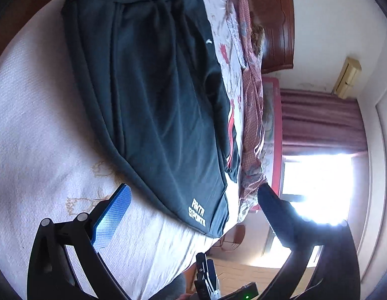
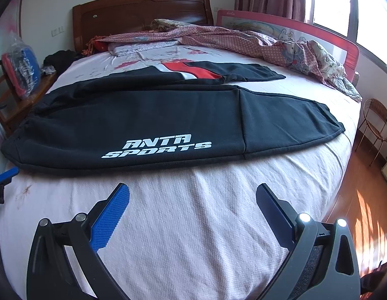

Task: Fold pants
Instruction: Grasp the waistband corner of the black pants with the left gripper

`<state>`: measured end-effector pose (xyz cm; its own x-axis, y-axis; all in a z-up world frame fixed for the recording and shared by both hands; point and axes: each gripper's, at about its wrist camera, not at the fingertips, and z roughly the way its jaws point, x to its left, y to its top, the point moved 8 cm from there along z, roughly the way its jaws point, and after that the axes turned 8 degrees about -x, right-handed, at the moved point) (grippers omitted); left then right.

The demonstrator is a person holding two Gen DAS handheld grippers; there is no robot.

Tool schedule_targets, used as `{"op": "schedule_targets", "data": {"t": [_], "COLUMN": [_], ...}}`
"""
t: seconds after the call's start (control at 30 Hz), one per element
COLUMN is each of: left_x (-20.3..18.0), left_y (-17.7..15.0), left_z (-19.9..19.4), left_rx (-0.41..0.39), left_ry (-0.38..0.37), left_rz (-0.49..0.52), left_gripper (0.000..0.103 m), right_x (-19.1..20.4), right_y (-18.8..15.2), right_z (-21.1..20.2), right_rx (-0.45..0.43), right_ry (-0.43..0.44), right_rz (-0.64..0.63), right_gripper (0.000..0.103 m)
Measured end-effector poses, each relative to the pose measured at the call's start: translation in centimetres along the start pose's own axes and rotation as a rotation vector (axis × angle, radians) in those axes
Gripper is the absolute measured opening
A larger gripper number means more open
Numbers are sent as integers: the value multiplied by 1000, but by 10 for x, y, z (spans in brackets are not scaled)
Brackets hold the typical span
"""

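Observation:
Dark pants (image 2: 153, 122) with white "ANTA SPORTS" lettering lie flat across the white bed, waistband to the left, leg ends to the right. In the left wrist view the pants (image 1: 156, 95) run from the top down to the bed's edge. My left gripper (image 1: 193, 192) is open and empty, just short of the pants' near edge. My right gripper (image 2: 193, 192) is open and empty, above bare sheet in front of the pants. A blue fingertip (image 2: 7, 173) of the left gripper shows at the left edge of the right wrist view.
A black, red and white garment (image 2: 193, 71) lies behind the pants. A crumpled checked quilt (image 2: 268, 42) covers the far right of the bed (image 2: 193, 225). A red bed rail (image 2: 318, 32) and wooden headboard (image 2: 143, 10) stand behind. A wire basket (image 2: 376, 117) stands on the wooden floor at the right.

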<state>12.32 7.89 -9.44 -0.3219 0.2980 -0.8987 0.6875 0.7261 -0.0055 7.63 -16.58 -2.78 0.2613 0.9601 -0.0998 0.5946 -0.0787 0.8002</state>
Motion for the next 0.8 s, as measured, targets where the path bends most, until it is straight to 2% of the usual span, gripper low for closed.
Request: {"op": "schedule_targets", "data": {"t": [0.1,0.13,0.33,0.57,0.73,0.8], "left_x": [12,9,20,11,3,0], "left_y": [3,5,13,34,46,48], "left_z": [2,0,5,15,18,21], "left_rx": [-17,-14,-63,-113,-151,-152], "left_ry": [50,29,87,66,-17,-20], "left_rz": [-46,-58,-167,-219,-224,-197], "left_gripper": [101,101,101,101,101,101], "right_x": [1,2,7,9,8,8], "right_y": [0,0,-1,-2,-2,-2], "right_z": [1,1,1,0,0,2], "right_rx": [1,2,0,10,15,17], "right_ry": [0,-2,17,26,28,28], "right_rz": [0,-3,-1,1,10,13], "right_gripper": [100,100,100,100,100,100]}}
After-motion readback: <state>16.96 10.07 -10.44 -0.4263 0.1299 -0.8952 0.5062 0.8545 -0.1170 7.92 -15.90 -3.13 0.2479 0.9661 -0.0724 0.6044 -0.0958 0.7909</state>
